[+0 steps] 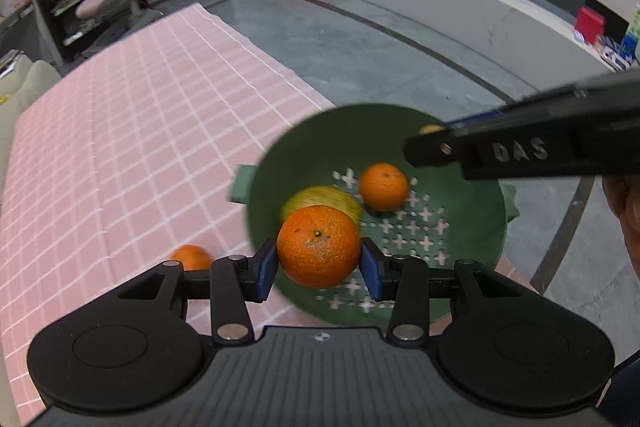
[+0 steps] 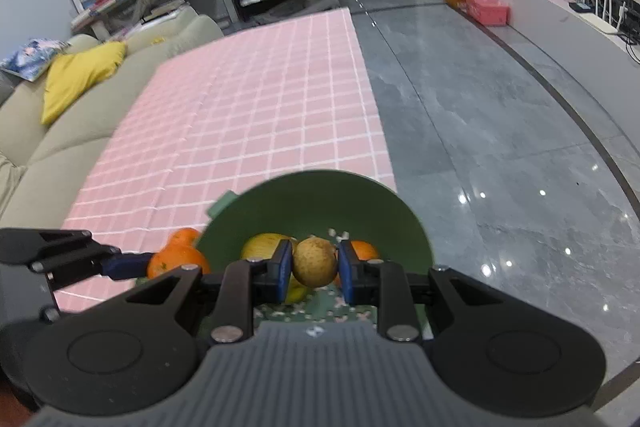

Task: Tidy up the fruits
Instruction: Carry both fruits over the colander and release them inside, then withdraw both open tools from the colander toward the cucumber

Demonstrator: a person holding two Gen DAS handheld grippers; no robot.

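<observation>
Two grips | left hand-held gripper [image 1: 319, 265] clamps orange [image 1: 319, 246], stem-end toward camera | right hand-held gripper [image 2: 315, 269] clamps perhaps-kiwi [image 2: 315, 261]

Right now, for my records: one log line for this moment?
left tongs: hold orange | right tongs: hold brownish fruit | both over green colander

The left gripper [image 1: 319, 259] angles downward, its blue pads clamped on an orange [image 1: 319, 246]. The right gripper [image 2: 315, 265], also angled down, pinches a small brownish fruit [image 2: 315, 261]. In the left wrist view, the right gripper enters from 3 o'clock.
</observation>
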